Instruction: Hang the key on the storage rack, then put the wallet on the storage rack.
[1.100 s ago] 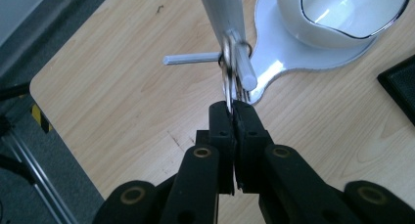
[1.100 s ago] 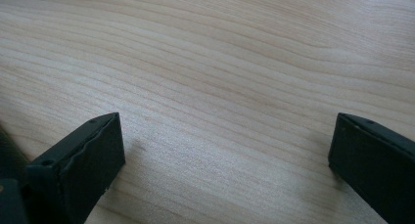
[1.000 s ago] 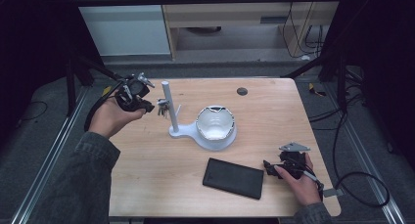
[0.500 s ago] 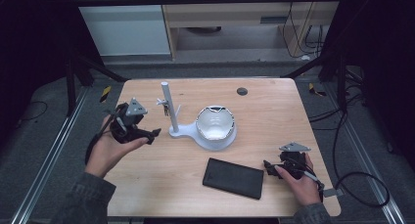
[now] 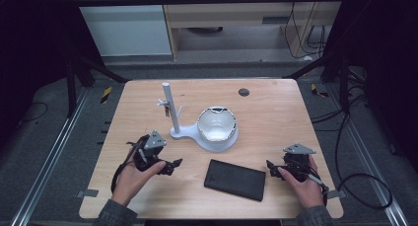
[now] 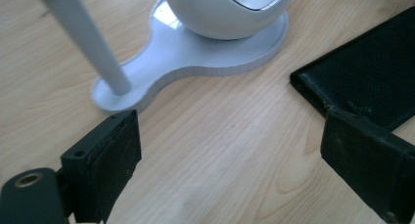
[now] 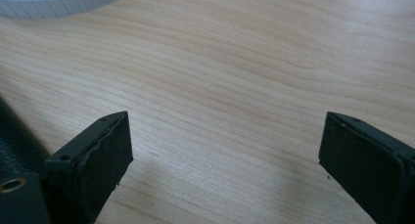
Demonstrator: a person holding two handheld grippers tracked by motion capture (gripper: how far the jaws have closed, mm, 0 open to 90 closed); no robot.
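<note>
A white stand (image 5: 185,132) with an upright post (image 5: 167,105) and a round bowl-shaped cup (image 5: 217,125) sits mid-table; its base (image 6: 195,57) and post (image 6: 83,38) fill the top of the left gripper view. A flat black case (image 5: 235,179) lies near the front edge, with one corner (image 6: 362,82) at the right of the left gripper view. My left gripper (image 5: 173,166) rests low on the table, front left, open and empty, pointing toward the case. To the right of the case, my right gripper (image 5: 271,168) is open over bare wood (image 7: 235,97) with nothing between its jaws.
A small dark round disc (image 5: 243,92) lies near the table's far edge. Black frame legs and cables stand on the floor around the table. The wood between the stand and the left gripper is bare.
My left gripper has come from the far left beside the post down toward the front of the table, close to the case. The right gripper has stayed in place.
</note>
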